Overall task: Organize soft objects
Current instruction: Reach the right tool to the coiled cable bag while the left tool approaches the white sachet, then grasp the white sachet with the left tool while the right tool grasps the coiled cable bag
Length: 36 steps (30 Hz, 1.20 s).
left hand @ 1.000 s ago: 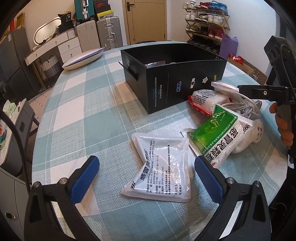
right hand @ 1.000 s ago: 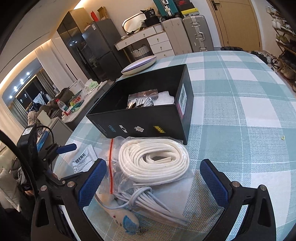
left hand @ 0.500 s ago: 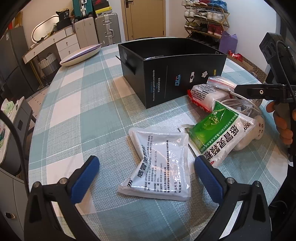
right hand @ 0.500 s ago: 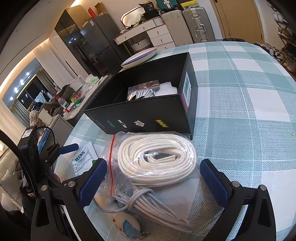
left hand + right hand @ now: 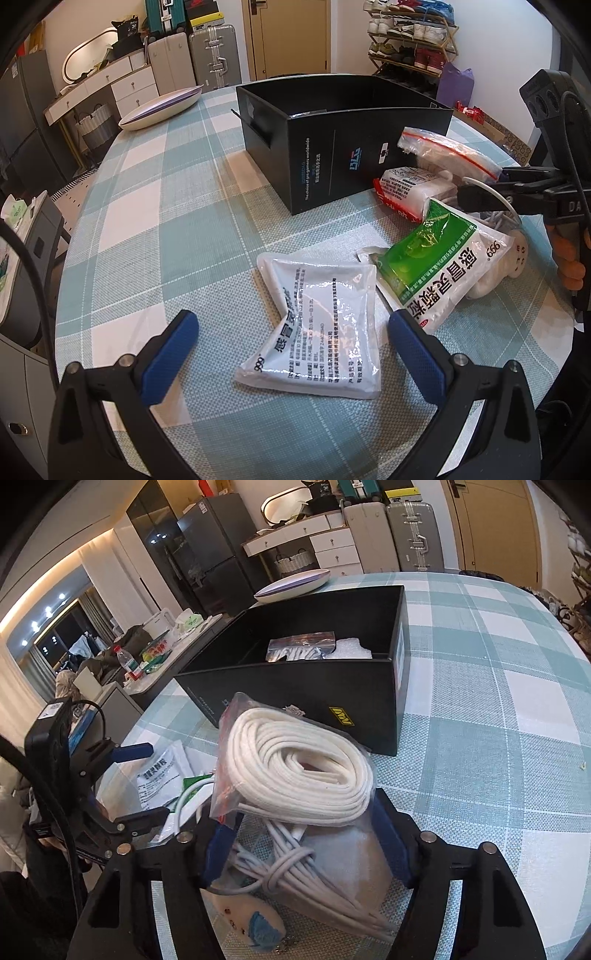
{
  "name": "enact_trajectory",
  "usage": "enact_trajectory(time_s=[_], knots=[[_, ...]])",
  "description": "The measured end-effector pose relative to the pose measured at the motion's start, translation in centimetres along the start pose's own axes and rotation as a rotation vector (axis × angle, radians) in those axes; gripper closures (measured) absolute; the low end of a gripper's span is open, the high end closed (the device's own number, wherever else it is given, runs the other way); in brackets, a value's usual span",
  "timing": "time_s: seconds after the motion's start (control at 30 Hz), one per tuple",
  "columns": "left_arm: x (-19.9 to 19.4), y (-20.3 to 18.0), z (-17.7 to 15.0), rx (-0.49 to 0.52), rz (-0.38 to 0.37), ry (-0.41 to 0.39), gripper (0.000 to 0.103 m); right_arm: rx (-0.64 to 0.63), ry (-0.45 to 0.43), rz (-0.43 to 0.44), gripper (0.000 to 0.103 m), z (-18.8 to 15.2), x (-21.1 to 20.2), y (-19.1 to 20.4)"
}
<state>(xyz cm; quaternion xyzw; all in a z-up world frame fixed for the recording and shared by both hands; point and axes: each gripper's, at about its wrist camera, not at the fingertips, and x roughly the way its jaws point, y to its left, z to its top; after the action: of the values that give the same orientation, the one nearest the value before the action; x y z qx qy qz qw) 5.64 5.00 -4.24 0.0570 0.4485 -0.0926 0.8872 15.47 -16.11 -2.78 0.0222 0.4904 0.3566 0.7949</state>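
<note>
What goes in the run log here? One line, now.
right claw: closing on cord bag | left claw: open, over white pouch

The tablecloth (image 5: 155, 229) looked like woven cloth, matt and finely textured. The black box (image 5: 332, 162) appeared to be smooth card with a faint sheen. The white sachet (image 5: 317, 325) and the green sachet (image 5: 439, 266) were glossy, crinkled plastic film. The zip bag (image 5: 295, 760) was clear, shiny plastic around a matt white coiled cord. The gripper pads (image 5: 170, 354) seemed matt blue rubber on black plastic arms. Far off, the suitcase (image 5: 212, 55) looked like ribbed metal.
</note>
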Motion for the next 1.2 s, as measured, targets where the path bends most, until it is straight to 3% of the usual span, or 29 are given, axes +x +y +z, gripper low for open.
enact_trajectory(time_s=[0.07,0.23,0.57,0.77,0.83,0.93,1.03,1.2], knots=[[0.0,0.0,0.0,0.000,0.000,0.000,0.000,0.021,-0.011,0.021,0.014,0.1,-0.3,-0.2],[0.0,-0.1,-0.1,0.001,0.002,0.000,0.000,0.073,-0.016,0.072,0.009,0.3,-0.6,-0.9],[0.0,0.0,-0.1,0.004,-0.004,0.000,0.001,0.002,0.016,0.050,0.003,0.1,-1.9,-1.1],[-0.7,-0.5,-0.3,0.030,-0.057,-0.006,0.024,0.009,0.004,0.049,0.003,-0.1,-2.7,-1.7],[-1.0,-0.8,-0.4,0.049,-0.070,-0.018,0.047,0.005,0.000,0.050,0.003,-0.1,-2.9,-1.8],[-1.3,-0.9,-0.3,0.052,-0.075,-0.019,0.059,-0.005,0.001,0.053,0.003,-0.2,-3.2,-1.9],[-1.5,-0.5,-0.2,0.033,-0.106,-0.021,0.067,-0.008,-0.006,0.062,0.003,-0.2,-3.5,-2.1],[-2.0,-0.2,0.1,0.008,-0.118,-0.041,0.068,0.039,-0.039,0.091,0.003,0.1,-3.4,-2.7]])
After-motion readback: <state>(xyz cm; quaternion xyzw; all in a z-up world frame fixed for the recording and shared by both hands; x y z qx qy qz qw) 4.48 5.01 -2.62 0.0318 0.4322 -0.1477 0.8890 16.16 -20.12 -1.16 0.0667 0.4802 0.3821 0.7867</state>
